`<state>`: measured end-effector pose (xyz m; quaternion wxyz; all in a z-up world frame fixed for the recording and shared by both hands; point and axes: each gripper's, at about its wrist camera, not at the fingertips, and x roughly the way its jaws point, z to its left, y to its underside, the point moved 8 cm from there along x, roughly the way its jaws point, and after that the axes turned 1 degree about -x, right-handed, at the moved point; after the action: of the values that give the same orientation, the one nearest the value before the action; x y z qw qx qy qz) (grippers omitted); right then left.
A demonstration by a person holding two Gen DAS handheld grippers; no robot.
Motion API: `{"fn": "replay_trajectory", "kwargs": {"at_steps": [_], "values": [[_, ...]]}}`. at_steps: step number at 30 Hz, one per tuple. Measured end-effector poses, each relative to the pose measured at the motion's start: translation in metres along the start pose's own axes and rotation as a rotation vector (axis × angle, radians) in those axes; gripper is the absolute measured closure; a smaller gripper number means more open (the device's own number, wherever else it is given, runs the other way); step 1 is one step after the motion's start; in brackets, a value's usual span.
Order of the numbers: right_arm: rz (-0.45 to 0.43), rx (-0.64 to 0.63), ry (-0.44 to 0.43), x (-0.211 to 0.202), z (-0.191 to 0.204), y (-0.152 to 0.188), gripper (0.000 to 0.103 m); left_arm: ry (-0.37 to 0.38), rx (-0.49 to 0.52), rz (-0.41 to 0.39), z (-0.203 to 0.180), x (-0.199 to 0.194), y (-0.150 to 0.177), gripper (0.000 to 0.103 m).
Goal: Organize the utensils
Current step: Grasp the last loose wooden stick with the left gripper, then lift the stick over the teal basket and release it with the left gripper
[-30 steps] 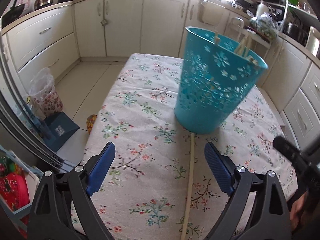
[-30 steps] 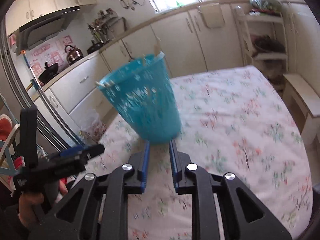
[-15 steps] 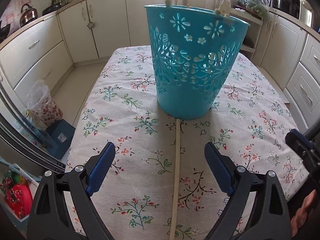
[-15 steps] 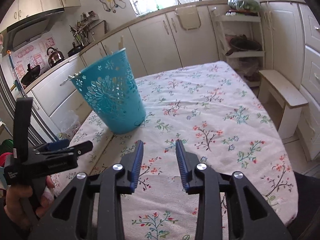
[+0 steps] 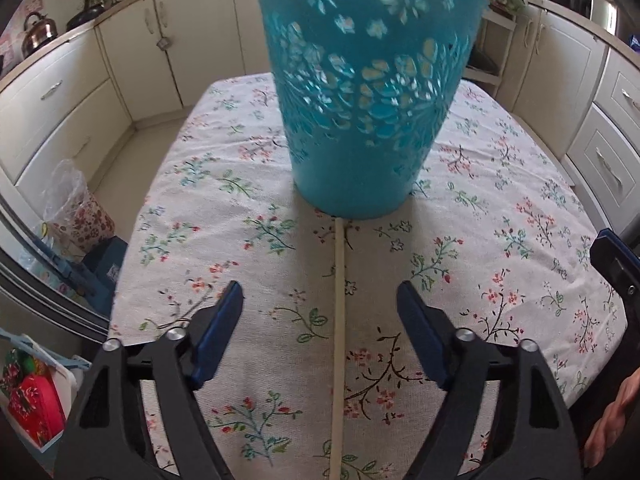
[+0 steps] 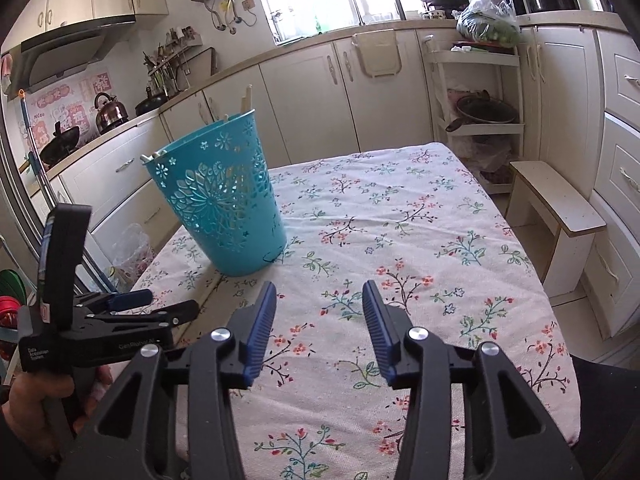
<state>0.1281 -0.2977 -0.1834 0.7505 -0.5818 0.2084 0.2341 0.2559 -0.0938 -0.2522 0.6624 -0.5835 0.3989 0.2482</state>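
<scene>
Chopstick (image 5: pixel 339 320) flat on tabletop (image 5: pixel 500 208), 12 o'clock from wide-open, empty left claw (image 5: pixel 320 328). Light, stiff, thin; pinch mid-shaft. Right claw (image 6: pixel 319 320) open, empty.

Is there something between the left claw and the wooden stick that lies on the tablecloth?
Nothing visible. The left claw is open, and the wooden stick runs straight between its fingers on the floral tablecloth. The far end of the stick reaches the foot of the turquoise basket, which stands beyond the claw, not in its way.
</scene>
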Motion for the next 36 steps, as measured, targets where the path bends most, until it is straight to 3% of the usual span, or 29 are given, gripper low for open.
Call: {"fn": "replay_trajectory", "kwargs": {"at_steps": [3, 7, 10, 11, 17, 22, 29, 33, 36], "values": [[0.003, -0.001, -0.003, 0.0, 0.001, 0.001, 0.059, 0.018, 0.002, 0.038, -0.003, 0.014, 0.003, 0.051], [0.002, 0.007, -0.009, 0.0, -0.003, 0.001, 0.057, 0.018, 0.023, 0.024, -0.008, 0.016, 0.0, 0.064], [0.007, 0.019, -0.015, 0.001, -0.006, 0.002, 0.056, 0.044, 0.028, 0.026, -0.009, 0.016, -0.003, 0.092], [0.006, 0.025, -0.017, 0.001, -0.007, 0.002, 0.056, 0.06, 0.026, 0.031, -0.009, 0.016, -0.003, 0.098], [-0.003, 0.056, -0.031, -0.001, -0.013, 0.0, 0.056, 0.107, -0.034, 0.006, 0.01, 0.0, -0.004, 0.098], [-0.009, 0.083, -0.044, -0.003, -0.018, -0.001, 0.056, 0.16, -0.176, -0.116, 0.046, -0.057, -0.025, 0.098], [0.002, 0.096, -0.061, 0.001, -0.019, 0.0, 0.056, 0.247, -0.217, -0.433, 0.049, -0.147, -0.13, 0.098], [0.001, 0.116, -0.057, 0.001, -0.025, -0.001, 0.056, 0.244, -0.184, -0.577, 0.028, -0.169, -0.192, 0.098], [0.008, 0.137, -0.055, 0.004, -0.031, -0.001, 0.056, 0.227, -0.197, -0.65, 0.019, -0.163, -0.231, 0.098]]}}
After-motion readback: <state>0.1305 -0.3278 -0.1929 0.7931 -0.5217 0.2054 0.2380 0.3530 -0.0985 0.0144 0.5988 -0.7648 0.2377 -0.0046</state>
